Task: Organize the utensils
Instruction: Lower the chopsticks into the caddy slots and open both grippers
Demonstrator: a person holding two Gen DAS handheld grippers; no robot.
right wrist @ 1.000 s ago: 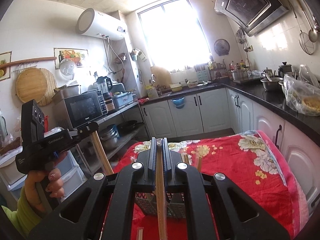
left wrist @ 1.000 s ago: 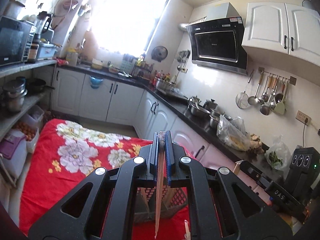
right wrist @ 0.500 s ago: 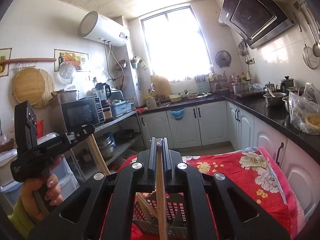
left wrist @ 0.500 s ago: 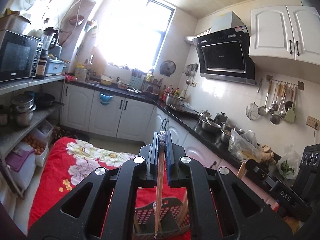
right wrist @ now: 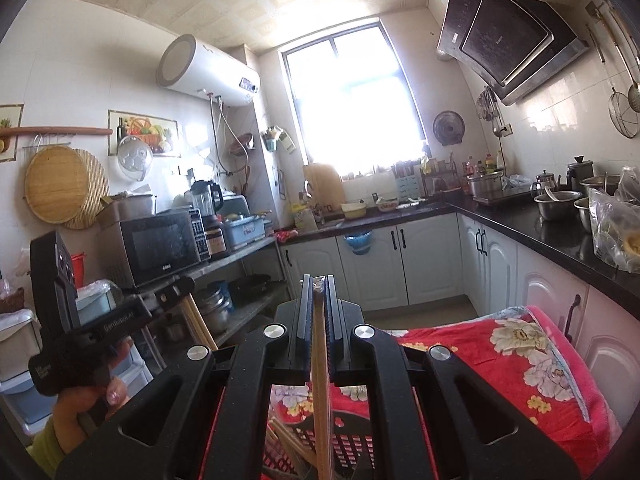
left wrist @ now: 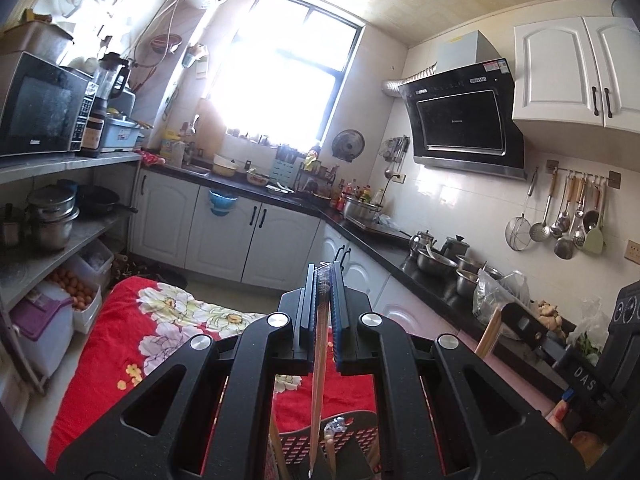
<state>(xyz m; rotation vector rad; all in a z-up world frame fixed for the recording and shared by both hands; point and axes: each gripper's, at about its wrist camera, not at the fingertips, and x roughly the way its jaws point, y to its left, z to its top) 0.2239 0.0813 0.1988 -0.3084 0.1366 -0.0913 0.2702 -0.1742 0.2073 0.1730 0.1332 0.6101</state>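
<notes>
My left gripper (left wrist: pixel 326 270) is shut on a pair of wooden chopsticks (left wrist: pixel 319 384) that hang down from its jaws, tips over a dark perforated basket (left wrist: pixel 362 434) at the bottom edge. The right wrist view shows my right gripper (right wrist: pixel 318 282) shut on another pair of chopsticks (right wrist: pixel 321 392) above the same basket (right wrist: pixel 350 438), which holds several chopsticks. Each gripper shows in the other's view: the right gripper (left wrist: pixel 520 322) at the right and the left gripper (right wrist: pixel 176 288) at the left, held by a hand (right wrist: pixel 80 400).
The basket stands on a table with a red flowered cloth (left wrist: pixel 120 360). A black counter (left wrist: pixel 424 276) with pots and bags runs along the right. Metal shelves (left wrist: pixel 60 240) with pots and a microwave (left wrist: pixel 40 104) stand at the left.
Both views have tipped upward: more ceiling shows and the red cloth and basket have sunk toward the bottom edge. Both grippers stay shut on their chopsticks.
</notes>
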